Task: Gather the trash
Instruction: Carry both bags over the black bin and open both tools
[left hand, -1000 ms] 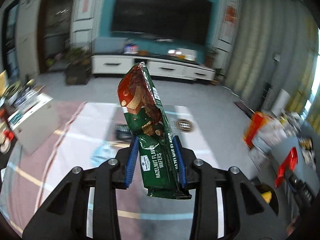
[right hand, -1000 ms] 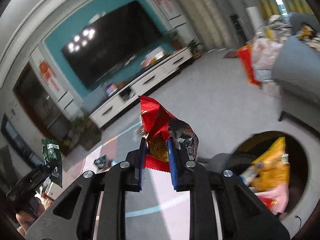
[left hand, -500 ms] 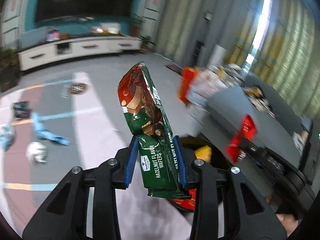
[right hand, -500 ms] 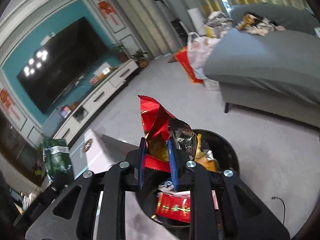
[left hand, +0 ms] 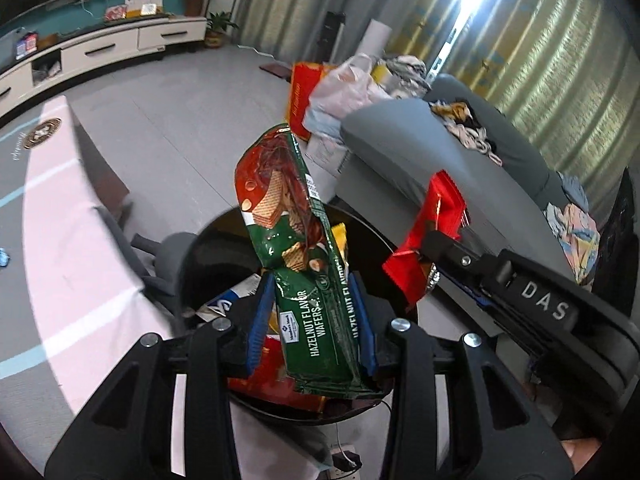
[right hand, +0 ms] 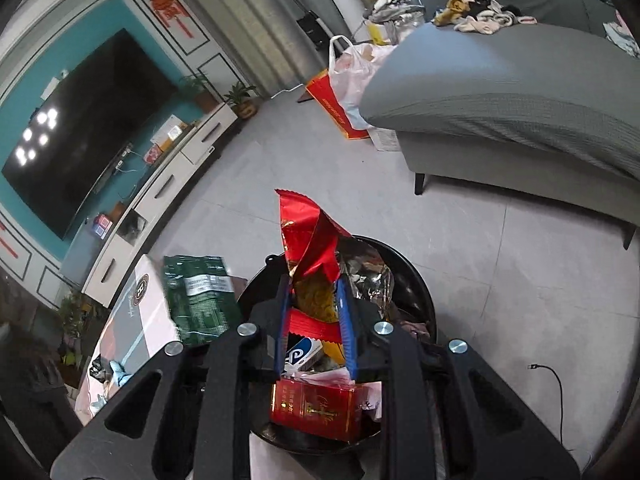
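both grippers point steeply down over the round black trash bin (right hand: 416,280), which stands on the grey floor just beside the corner of the low table (left hand: 60,240).

the left gripper (left hand: 310,320) tilts down over the bin's near rim. its blue pads press on both long sides of the green hazelnut wafer packet (left hand: 296,264), which stands upright between them, its torn top leaning away; the jaws are narrow, set to the packet's width.

the right gripper (right hand: 312,320) comes in from the right side in the left wrist view and hangs over the bin's middle. its jaws are nearly together, pinching the crumpled red foil wrapper (right hand: 308,236), whose silver lining spills to the right.

inside the bin lie a red box (right hand: 316,412), a blue-and-white carton (right hand: 304,354) and yellow packaging.
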Demonstrator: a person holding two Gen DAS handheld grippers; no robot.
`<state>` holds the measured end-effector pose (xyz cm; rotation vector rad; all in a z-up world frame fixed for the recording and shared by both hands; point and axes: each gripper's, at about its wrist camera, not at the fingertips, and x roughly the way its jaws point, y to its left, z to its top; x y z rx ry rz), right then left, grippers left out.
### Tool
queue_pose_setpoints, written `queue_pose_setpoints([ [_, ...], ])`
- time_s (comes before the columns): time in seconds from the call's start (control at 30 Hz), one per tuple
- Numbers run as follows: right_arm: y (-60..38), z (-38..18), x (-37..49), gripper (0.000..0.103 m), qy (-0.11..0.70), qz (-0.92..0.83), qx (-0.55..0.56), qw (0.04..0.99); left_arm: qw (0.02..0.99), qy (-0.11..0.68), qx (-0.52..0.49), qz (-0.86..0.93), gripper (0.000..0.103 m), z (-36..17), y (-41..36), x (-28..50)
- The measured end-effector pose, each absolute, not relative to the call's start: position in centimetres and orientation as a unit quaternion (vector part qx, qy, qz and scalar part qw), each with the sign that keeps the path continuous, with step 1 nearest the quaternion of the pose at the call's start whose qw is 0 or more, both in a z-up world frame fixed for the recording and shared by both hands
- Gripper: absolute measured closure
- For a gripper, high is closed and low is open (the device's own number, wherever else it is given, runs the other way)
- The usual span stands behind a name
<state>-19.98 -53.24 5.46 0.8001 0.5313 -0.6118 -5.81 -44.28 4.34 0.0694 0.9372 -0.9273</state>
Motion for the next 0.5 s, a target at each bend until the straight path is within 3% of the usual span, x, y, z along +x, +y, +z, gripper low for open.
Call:
queue_pose_setpoints([
  [0.2, -53.4, 5.0, -19.8, 0.078, 0.263, -0.295, 0.383, 0.835, 0.772, 0.463, 0.046, -0.432, 0.063, 3.0, -45.3, -5.5],
  [0.27, -53.3, 5.1, -19.7, 0.076, 0.267, -0.298, 0.379, 0.835, 0.769, 0.466, 0.042, -0.436, 0.052, 2.8, -45.3, -5.6],
  [0.4, -53.3, 5.5, -19.8, 0.066, 0.262, -0.298, 0.378, 0.836, 0.767, 0.471, 0.037, -0.434, 0.045, 3.3, -44.6, -5.3],
  [0.5, -53.2, 5.7, -19.8, 0.059, 0.262, -0.297, 0.376, 0.838, 0.765, 0.472, 0.036, -0.437, 0.033, 3.7, -44.1, -5.4],
])
